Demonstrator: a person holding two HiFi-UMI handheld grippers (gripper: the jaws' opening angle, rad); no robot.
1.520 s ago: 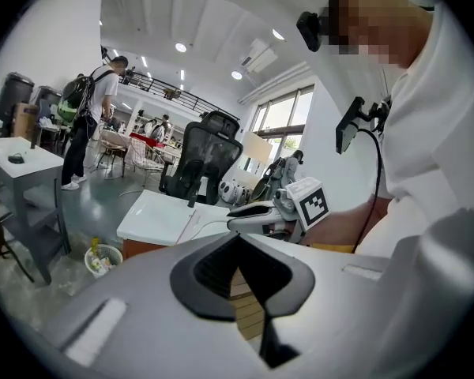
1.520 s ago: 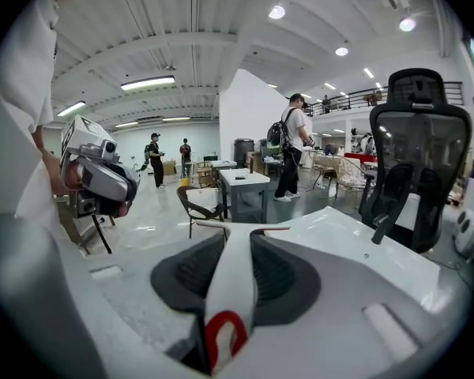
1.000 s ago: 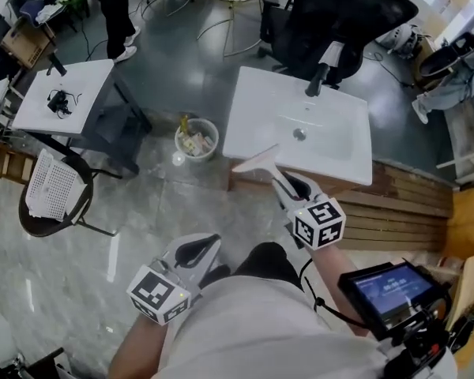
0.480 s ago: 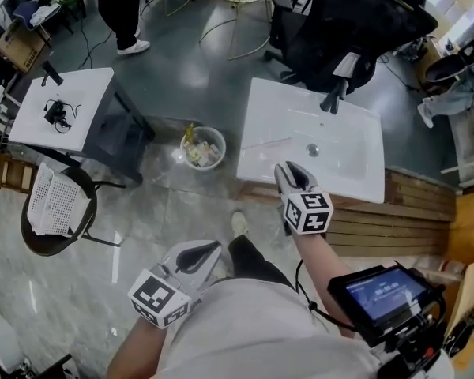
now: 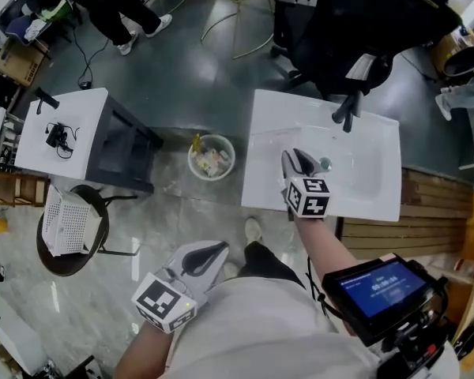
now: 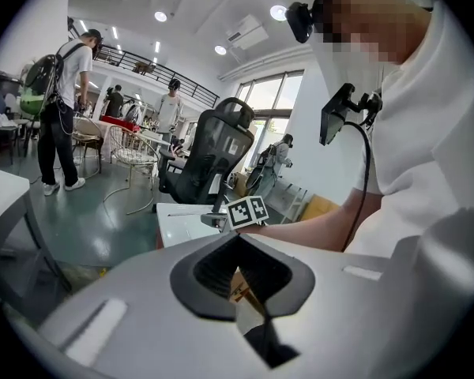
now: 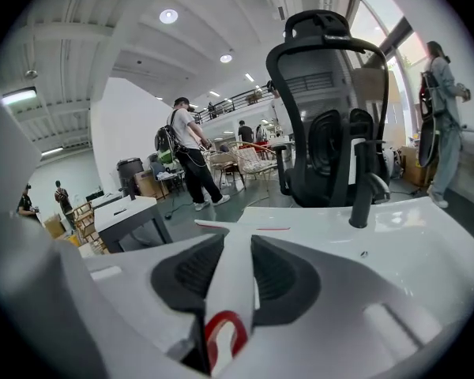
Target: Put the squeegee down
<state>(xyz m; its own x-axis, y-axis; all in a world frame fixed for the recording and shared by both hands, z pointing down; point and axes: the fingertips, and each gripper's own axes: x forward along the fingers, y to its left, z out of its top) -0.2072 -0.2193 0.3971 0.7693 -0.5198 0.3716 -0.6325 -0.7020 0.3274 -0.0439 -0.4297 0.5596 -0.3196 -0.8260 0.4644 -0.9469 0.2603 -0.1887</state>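
My right gripper hovers over the white sink, close to its drain and short of the black faucet. It is shut on the white squeegee, whose handle with a red-rimmed hole lies between the jaws; the blade end sticks out ahead toward the sink's left edge. The head view hardly shows the squeegee against the white basin. My left gripper hangs low near my body, left of the sink; its jaws are together with nothing in them.
A black office chair stands behind the sink. A waste bin sits on the floor left of it. Further left are a small white table and a round chair. Wooden boards lie at the right. A person stands far left.
The right gripper has carried the squeegee forward and down, from in front of the sink to over its basin. The left gripper and my body have moved closer to the sink.
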